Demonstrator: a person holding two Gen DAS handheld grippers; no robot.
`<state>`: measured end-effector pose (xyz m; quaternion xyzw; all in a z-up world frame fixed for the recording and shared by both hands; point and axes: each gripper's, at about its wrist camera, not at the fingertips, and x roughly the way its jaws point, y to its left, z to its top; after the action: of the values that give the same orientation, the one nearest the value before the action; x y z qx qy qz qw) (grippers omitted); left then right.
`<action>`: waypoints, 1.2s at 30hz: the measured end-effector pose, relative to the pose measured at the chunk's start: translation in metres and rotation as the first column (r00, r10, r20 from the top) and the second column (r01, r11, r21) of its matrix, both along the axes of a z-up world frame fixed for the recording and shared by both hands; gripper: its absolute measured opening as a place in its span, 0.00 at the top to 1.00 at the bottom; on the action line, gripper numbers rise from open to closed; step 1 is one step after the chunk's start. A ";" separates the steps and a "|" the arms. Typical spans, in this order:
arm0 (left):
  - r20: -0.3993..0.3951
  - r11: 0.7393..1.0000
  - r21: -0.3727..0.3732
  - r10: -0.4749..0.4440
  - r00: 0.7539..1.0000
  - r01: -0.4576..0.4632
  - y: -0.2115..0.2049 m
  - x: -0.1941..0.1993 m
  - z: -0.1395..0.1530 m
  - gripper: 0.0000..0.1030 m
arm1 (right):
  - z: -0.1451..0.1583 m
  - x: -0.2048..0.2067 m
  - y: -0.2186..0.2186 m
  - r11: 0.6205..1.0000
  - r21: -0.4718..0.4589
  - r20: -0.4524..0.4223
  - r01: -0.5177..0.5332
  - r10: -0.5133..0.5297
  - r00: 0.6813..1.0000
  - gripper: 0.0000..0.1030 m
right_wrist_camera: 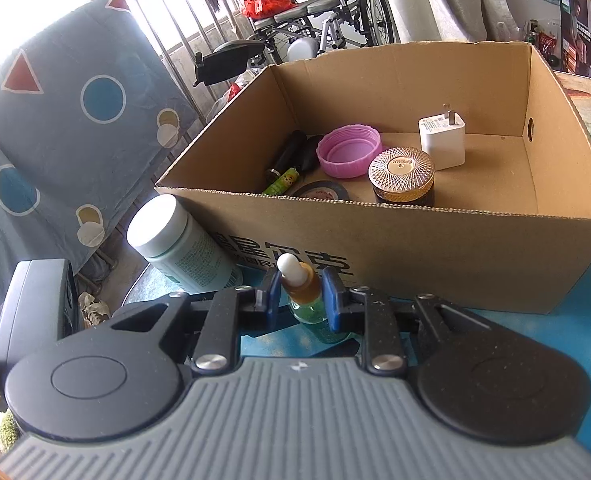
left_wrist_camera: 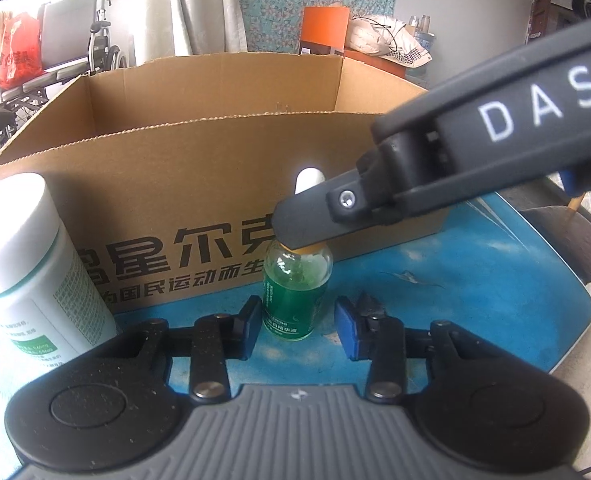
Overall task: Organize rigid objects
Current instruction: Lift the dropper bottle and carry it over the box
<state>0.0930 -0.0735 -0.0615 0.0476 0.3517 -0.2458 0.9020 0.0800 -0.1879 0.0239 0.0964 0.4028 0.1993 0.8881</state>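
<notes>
A small glass dropper bottle (left_wrist_camera: 295,292) of green liquid, with a gold collar and a white rubber bulb, stands on the blue table (left_wrist_camera: 475,280) in front of a cardboard box (left_wrist_camera: 175,168). My right gripper (right_wrist_camera: 301,292) is shut on the bottle (right_wrist_camera: 301,286) at its gold collar. In the left wrist view one of its fingers (left_wrist_camera: 315,216) reaches in from the upper right over the bottle's top. My left gripper (left_wrist_camera: 299,320) stands open around the bottle's lower body, with a small gap at the right pad.
A white jar (left_wrist_camera: 27,248) stands left of the bottle, against the box front (right_wrist_camera: 455,260). Inside the box lie a pink lid (right_wrist_camera: 349,152), a gold-lidded jar (right_wrist_camera: 401,176), a white charger (right_wrist_camera: 441,140), a green lighter (right_wrist_camera: 283,180) and a tape roll (right_wrist_camera: 323,192).
</notes>
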 end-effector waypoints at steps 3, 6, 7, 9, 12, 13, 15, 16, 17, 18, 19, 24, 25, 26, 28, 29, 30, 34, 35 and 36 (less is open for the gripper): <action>-0.010 1.000 0.007 0.011 1.000 -0.011 0.000 0.002 0.001 0.66 | -0.001 0.001 0.000 1.000 0.000 -0.004 0.002 -0.002 1.000 0.78; -0.012 1.000 0.011 0.012 1.000 -0.012 0.003 -0.002 0.001 0.67 | -0.002 0.001 0.000 1.000 0.002 -0.003 0.004 -0.004 1.000 0.78; -0.011 1.000 0.013 0.011 1.000 -0.011 0.002 -0.002 0.001 0.67 | -0.002 0.001 0.000 1.000 0.001 -0.002 0.005 -0.005 1.000 0.78; -0.009 1.000 0.019 0.011 1.000 -0.011 -0.002 0.001 0.001 0.67 | -0.002 0.001 0.000 1.000 -0.001 0.000 0.005 -0.005 1.000 0.78; -0.011 1.000 0.020 0.013 1.000 -0.013 -0.002 0.001 0.001 0.67 | -0.002 0.001 0.000 1.000 -0.005 0.002 0.004 -0.004 1.000 0.78; -0.012 1.000 0.019 0.014 1.000 -0.014 -0.002 0.000 0.002 0.67 | -0.002 0.001 0.001 1.000 -0.007 0.002 0.003 -0.003 1.000 0.78; -0.011 1.000 0.019 0.013 1.000 -0.013 -0.002 0.000 0.003 0.67 | -0.003 0.002 0.001 1.000 -0.010 0.002 0.004 -0.004 1.000 0.78; -0.011 1.000 0.019 0.013 1.000 -0.013 -0.001 0.000 0.003 0.67 | -0.003 0.002 0.001 1.000 -0.011 0.002 0.004 -0.004 1.000 0.78; -0.012 1.000 0.019 0.014 1.000 -0.014 -0.001 0.001 0.003 0.67 | -0.004 0.002 0.001 1.000 -0.012 0.004 0.005 -0.005 1.000 0.78; -0.013 1.000 0.018 0.015 1.000 -0.014 -0.001 0.000 0.003 0.67 | -0.004 0.002 0.002 1.000 -0.014 0.006 0.005 -0.005 1.000 0.78; -0.013 1.000 0.018 0.015 1.000 -0.015 -0.001 0.000 0.003 0.67 | -0.004 0.002 0.002 1.000 -0.016 0.007 0.006 -0.006 1.000 0.78; -0.012 1.000 0.022 0.015 1.000 -0.015 -0.003 -0.001 0.004 0.67 | -0.004 0.001 0.002 1.000 -0.013 0.012 0.022 -0.022 1.000 0.79; -0.013 1.000 0.018 0.015 1.000 -0.015 -0.003 -0.001 0.004 0.67 | -0.005 0.000 0.001 1.000 -0.015 0.014 0.023 -0.022 1.000 0.79; -0.011 1.000 0.019 0.013 1.000 -0.013 -0.003 -0.002 0.004 0.67 | -0.005 0.000 0.001 1.000 -0.016 0.016 0.024 -0.023 1.000 0.79; -0.007 1.000 0.021 0.012 1.000 -0.012 -0.003 -0.003 0.005 0.67 | -0.004 -0.002 0.001 1.000 -0.017 0.020 0.025 -0.025 0.999 0.79; -0.005 1.000 0.019 0.011 1.000 -0.011 -0.002 -0.003 0.006 0.67 | -0.003 -0.003 0.000 1.000 -0.017 0.022 0.025 -0.025 0.999 0.79; -0.002 1.000 0.019 0.010 1.000 -0.010 -0.002 -0.004 0.007 0.67 | -0.002 -0.004 0.000 1.000 -0.016 0.025 0.025 -0.025 0.999 0.79; 0.025 1.000 0.026 0.007 1.000 -0.007 0.000 -0.012 0.018 0.68 | 0.007 -0.012 0.000 1.000 -0.016 0.047 0.015 -0.014 0.999 0.79; 0.036 1.000 0.024 0.006 0.999 -0.007 0.002 -0.016 0.023 0.68 | 0.012 -0.015 0.000 1.000 -0.016 0.058 0.009 -0.008 0.998 0.79; 0.046 1.000 0.023 0.008 0.999 -0.009 0.003 -0.019 0.028 0.68 | 0.016 -0.017 0.001 1.000 -0.014 0.067 0.005 -0.004 0.998 0.79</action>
<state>0.0741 -0.0702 -0.0338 0.0623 0.3341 -0.2366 0.9102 0.0626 -0.1871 0.0398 0.0840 0.3739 0.1975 0.9023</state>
